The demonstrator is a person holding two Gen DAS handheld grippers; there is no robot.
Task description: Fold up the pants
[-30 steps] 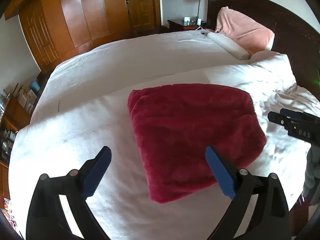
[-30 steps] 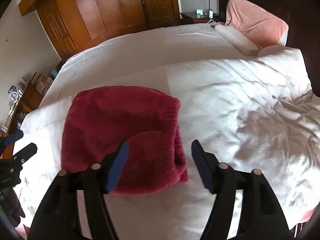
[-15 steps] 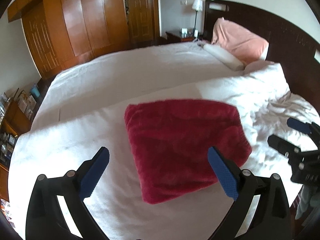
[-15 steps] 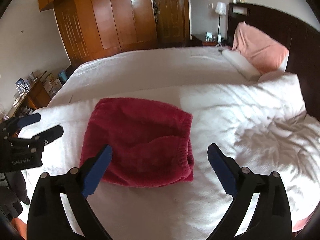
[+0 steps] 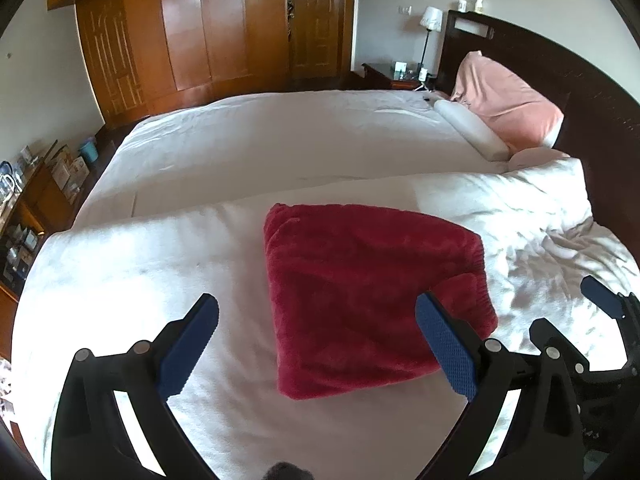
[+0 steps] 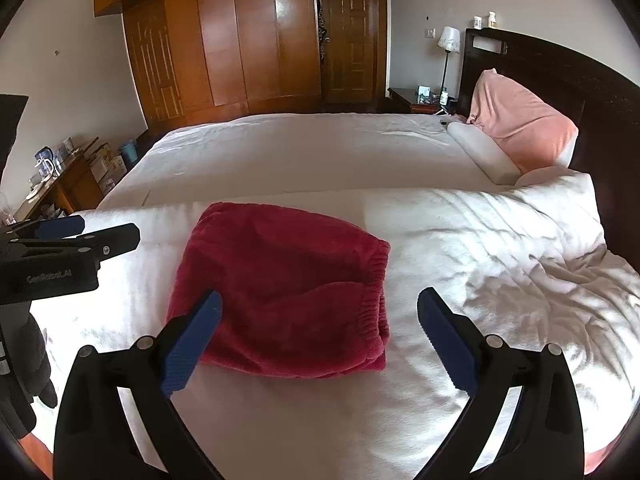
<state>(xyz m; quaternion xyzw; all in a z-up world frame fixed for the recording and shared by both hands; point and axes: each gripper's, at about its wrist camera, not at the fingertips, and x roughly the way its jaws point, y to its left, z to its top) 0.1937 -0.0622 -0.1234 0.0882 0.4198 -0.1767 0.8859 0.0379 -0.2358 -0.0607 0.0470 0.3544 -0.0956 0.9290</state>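
Both your left gripper [image 5: 316,344] and right gripper [image 6: 318,338] hang spread wide and empty just short of the red pants [image 6: 288,292], folded compact on the white duvet [image 6: 460,248], so lift clear without snagging the waistband.

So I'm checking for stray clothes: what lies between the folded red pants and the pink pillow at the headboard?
Only white bedding lies between the red pants and the pink pillow, plus a white bolster beside the pillow. Both views show it.
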